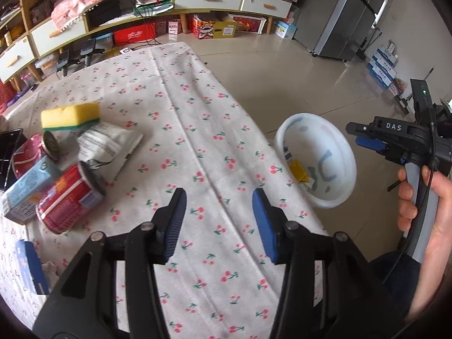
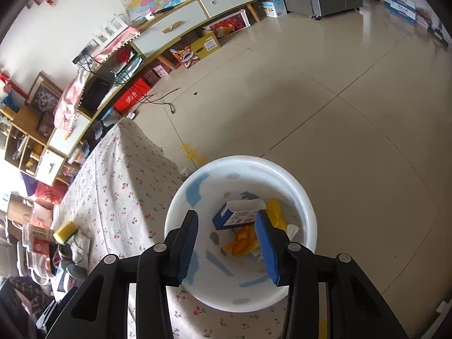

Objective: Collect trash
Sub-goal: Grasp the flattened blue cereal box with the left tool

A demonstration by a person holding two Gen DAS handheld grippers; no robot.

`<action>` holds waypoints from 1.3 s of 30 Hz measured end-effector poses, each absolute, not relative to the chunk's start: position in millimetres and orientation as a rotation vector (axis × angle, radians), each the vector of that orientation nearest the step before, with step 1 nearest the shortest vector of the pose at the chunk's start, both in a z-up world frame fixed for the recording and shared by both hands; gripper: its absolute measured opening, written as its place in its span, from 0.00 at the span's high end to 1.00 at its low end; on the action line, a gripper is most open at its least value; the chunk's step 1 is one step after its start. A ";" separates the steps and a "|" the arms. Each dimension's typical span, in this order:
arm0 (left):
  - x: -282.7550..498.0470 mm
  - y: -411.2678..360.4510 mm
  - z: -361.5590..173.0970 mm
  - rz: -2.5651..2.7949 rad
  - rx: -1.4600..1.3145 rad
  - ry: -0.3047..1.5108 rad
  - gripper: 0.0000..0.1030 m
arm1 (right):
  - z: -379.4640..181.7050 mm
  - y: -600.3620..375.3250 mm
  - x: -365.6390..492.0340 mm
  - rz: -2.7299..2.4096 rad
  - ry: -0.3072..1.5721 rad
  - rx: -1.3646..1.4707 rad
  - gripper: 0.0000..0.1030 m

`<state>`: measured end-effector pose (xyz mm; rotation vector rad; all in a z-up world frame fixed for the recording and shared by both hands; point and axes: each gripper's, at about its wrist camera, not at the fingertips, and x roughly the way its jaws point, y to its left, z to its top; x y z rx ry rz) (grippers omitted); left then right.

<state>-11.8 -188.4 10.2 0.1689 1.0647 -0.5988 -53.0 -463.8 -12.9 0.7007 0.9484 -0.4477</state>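
Left gripper hovers over the worktop, jaws set wide apart and holding nothing; only cherry-print cloth lies between its fingers. Trash lies in a pile ahead and to its left: a red can on its side, long axis running away and to the right, its dark end toward the middle of the worktop; touching it on the left, a pale blue carton lying flat on a like axis; behind these a second can, metal end facing the camera; a crumpled white wrapper with fine print too small to read; a yellow sponge with a green base beyond the wrapper. A blue box lies near the left finger.

Ahead and to the right, a white basin stands past the worktop edge.

Right gripper hangs directly over the basin, jaws wide apart, empty; its housing reads "DAS" in the left view. Below its fingers in the basin: a blue-and-white box, tilted, long axis left to right, label unreadable; orange scraps; a yellow piece beside the right finger.
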 end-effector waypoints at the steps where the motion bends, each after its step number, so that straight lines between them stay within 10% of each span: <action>1: -9.4 -182.4 10.4 -0.579 0.174 1.068 0.51 | -12.0 -460.7 -51.8 -0.442 0.946 0.699 0.57; 21: 20.8 44.2 7.6 -0.170 0.008 1.147 0.33 | -2.9 -355.0 4.5 -0.260 0.978 0.474 0.46; 39: -4.8 30.4 -20.7 -0.274 0.167 1.142 0.28 | -17.2 -283.6 31.2 -0.141 1.039 0.381 0.46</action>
